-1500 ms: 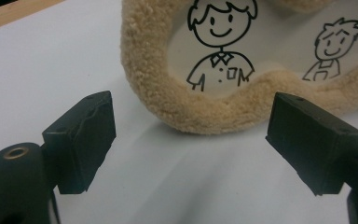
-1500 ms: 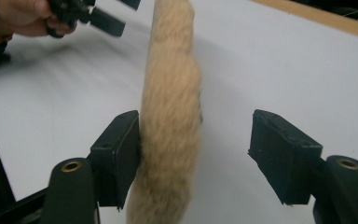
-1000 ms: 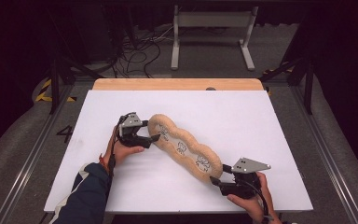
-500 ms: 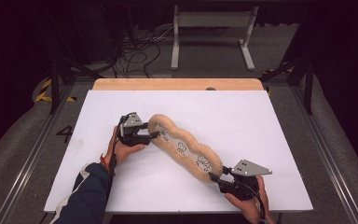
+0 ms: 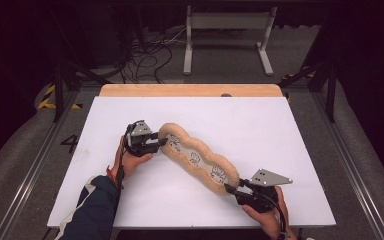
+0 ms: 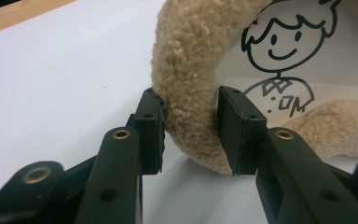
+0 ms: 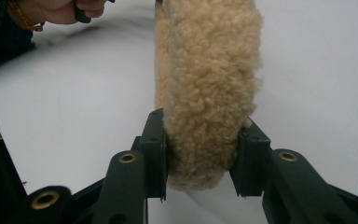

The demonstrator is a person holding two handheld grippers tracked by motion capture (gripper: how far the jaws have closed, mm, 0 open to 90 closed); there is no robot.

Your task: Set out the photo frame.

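A dark room, cables on the floor behind, and a white table lit up in the middle. On it, running diagonally, lies a long fleecy tan cushion with a white printed strip of little cartoon figures down its middle. The left gripper has just been closing and now pinches the far end's woolly rim between its pads; the right gripper has closed too, clamped on the near end. So the grasp looks done on both ends (a two-handed lift, I'd say). Next up: raise both together, evenly, or the soft middle sags.
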